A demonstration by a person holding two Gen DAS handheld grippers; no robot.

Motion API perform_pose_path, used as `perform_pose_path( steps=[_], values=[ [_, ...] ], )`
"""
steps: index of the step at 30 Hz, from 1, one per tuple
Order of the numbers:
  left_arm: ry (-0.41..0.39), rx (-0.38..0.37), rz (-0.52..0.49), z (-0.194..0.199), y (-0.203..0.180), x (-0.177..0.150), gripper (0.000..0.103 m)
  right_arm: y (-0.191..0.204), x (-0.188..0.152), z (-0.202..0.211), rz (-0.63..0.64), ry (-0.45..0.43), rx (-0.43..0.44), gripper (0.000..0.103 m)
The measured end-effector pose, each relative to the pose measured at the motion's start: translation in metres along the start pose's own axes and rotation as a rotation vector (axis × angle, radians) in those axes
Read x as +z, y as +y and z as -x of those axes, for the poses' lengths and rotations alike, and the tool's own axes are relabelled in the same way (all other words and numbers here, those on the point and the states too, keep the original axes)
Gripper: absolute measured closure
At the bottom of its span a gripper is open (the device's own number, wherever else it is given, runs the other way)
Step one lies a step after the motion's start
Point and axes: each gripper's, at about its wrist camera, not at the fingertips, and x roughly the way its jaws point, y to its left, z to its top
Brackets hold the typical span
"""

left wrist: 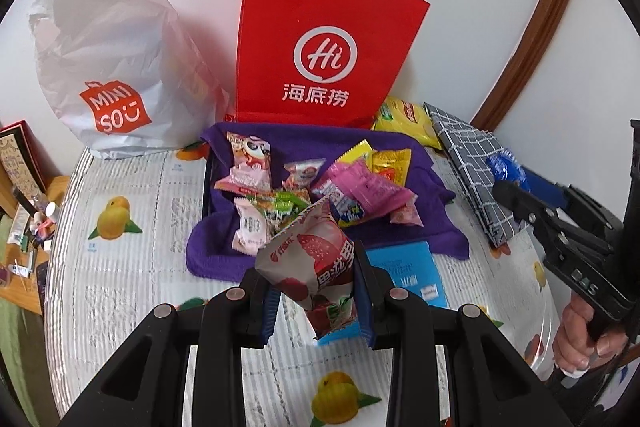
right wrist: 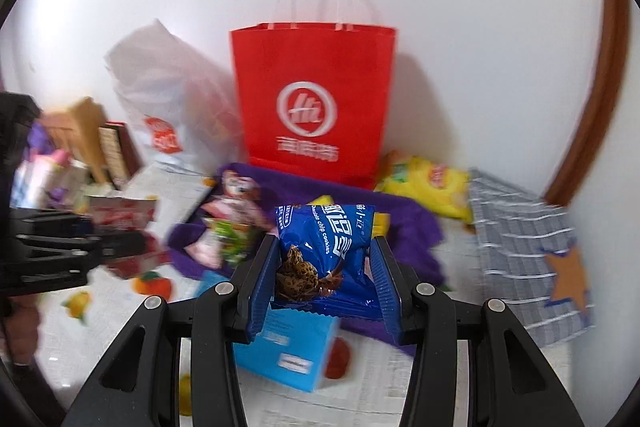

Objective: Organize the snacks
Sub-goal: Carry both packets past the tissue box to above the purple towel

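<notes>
Left wrist view: the left gripper (left wrist: 316,291) clamps a white snack packet (left wrist: 316,263) printed with red fruit, held above the fruit-patterned table cover (left wrist: 132,259). Beyond it, roughly ten small snack packs (left wrist: 312,187) lie heaped on a purple cloth (left wrist: 424,203), in front of one red paper bag (left wrist: 320,47) and one white Miniso bag (left wrist: 112,67).

Right wrist view, blurred: the right gripper (right wrist: 326,287), angled downward, pinches one blue chocolate chip cookie packet (right wrist: 324,247) above a light-blue box (right wrist: 292,351).

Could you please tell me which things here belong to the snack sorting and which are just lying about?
Job:
left gripper holding red snack packet
right gripper holding blue cookie packet
snack pile
red bag

Lying about:
checked cloth
white bag
</notes>
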Motion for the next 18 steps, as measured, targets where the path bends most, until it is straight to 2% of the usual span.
perform_pose_path(
  steps=[1, 3, 18],
  values=[
    [-0.001, -0.002, 0.001, -0.002, 0.001, 0.002, 0.073, -0.001, 0.003, -0.002, -0.014, 0.007, 0.041, 0.057],
    [0.000, -0.006, 0.002, -0.006, 0.002, 0.008, 0.073, 0.000, 0.007, -0.004, -0.019, 0.006, 0.057, 0.057],
    [0.000, -0.014, -0.032, -0.026, 0.002, 0.043, 0.073, -0.013, 0.026, -0.025, -0.050, -0.040, -0.014, 0.057]
  ],
)
